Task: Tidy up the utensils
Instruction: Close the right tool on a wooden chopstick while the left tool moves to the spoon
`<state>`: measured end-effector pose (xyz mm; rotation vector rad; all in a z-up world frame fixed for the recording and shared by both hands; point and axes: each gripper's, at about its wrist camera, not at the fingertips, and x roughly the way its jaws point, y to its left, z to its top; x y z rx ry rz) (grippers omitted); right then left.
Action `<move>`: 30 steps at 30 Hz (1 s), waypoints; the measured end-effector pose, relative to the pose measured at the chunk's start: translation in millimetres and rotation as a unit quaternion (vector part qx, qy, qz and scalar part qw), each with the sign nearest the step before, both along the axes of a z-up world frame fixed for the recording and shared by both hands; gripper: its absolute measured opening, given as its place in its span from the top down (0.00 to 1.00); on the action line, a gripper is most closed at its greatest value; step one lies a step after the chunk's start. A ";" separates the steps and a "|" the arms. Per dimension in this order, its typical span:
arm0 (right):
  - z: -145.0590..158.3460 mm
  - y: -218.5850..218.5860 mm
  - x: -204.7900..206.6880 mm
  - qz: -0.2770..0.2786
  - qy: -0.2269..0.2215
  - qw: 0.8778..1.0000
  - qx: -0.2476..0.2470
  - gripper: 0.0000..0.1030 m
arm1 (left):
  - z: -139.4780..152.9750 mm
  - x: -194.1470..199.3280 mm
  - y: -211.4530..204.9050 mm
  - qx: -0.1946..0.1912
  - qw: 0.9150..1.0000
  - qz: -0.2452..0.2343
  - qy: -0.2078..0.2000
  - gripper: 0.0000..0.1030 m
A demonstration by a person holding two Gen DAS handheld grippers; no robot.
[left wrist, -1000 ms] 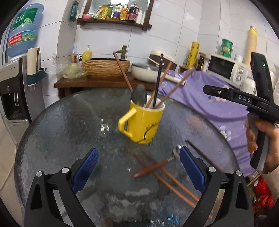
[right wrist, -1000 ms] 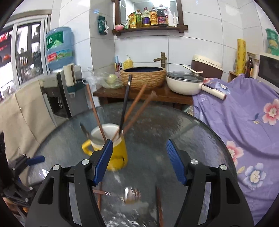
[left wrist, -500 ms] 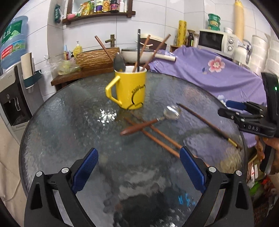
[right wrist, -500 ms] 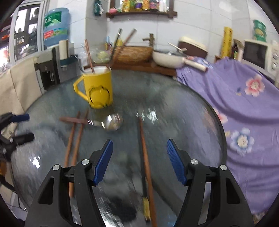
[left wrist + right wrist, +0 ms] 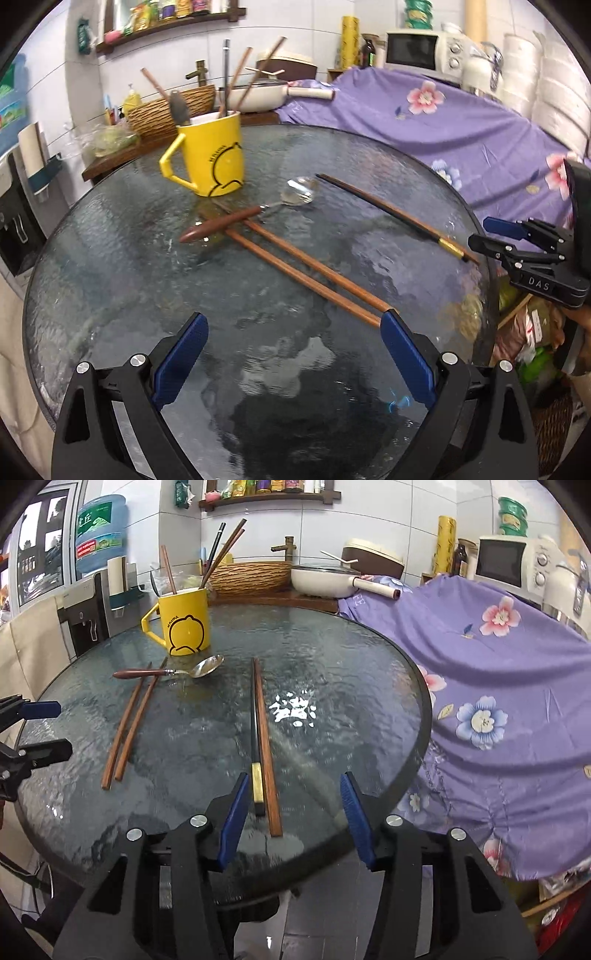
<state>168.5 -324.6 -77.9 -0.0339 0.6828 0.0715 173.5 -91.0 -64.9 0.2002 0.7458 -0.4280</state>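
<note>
The left hand-held gripper (image 5: 291, 354) hovers spread and empty over the glass counter (image 5: 110, 258). Ahead of it stands a yellow mug (image 5: 212, 155) holding utensils; a spoon (image 5: 255, 214) lies across two brown chopsticks (image 5: 306, 266) just before its right finger. The right hand-held gripper (image 5: 291, 812), spread and empty, straddles the near ends of another chopstick pair (image 5: 260, 731).

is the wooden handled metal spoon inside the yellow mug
No, the wooden-handled metal spoon lies flat on the round glass table, its handle across two brown wooden chopsticks, in front of the yellow mug.
</note>
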 end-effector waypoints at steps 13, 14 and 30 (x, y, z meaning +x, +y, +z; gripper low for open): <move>-7.1 -0.7 0.4 0.010 0.014 1.000 0.004 0.58 | 3.7 17.4 0.4 0.015 1.000 0.026 -0.008 0.18; -8.7 -0.2 0.0 0.011 0.016 1.000 0.001 0.59 | 2.2 18.2 1.5 0.014 0.999 0.029 -0.005 0.18; -17.2 -6.5 -2.0 0.026 0.020 0.999 0.007 0.64 | -2.5 26.6 -6.4 0.018 1.000 0.022 0.000 0.18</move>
